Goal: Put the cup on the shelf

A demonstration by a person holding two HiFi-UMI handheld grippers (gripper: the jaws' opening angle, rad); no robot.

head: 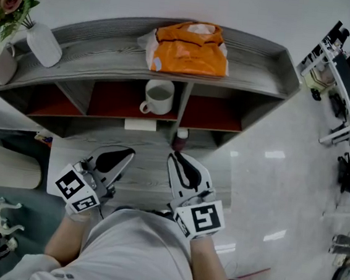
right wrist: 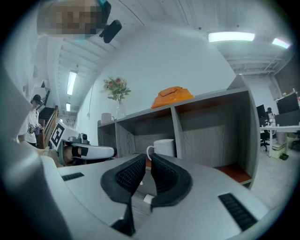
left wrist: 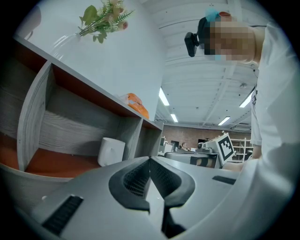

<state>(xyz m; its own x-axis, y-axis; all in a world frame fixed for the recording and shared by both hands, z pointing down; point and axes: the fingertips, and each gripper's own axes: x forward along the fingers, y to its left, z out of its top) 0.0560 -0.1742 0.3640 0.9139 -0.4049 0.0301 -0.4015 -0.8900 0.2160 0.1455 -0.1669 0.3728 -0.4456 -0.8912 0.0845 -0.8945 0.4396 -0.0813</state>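
Observation:
A white cup (head: pixel 158 97) stands upright in the middle compartment of the grey shelf unit (head: pixel 255 82), on its red-orange board, handle to the left. In the left gripper view the cup (left wrist: pixel 111 151) shows beyond the jaws, and in the right gripper view the cup (right wrist: pixel 161 147) stands just past the jaw tips. My left gripper (head: pixel 128 155) and right gripper (head: pixel 173 159) hover side by side in front of the shelf, apart from the cup. The left gripper (left wrist: pixel 150 161) and the right gripper (right wrist: pixel 146 161) are both shut with nothing between the jaws.
An orange bag (head: pixel 188 47) lies on the shelf top. A vase with flowers (head: pixel 42 43) and another cup (head: pixel 2 65) stand at its left end. A white card (head: pixel 140 124) and a small dark bottle (head: pixel 180 140) sit below the cup. A low grey table (head: pixel 143 179) lies under the grippers.

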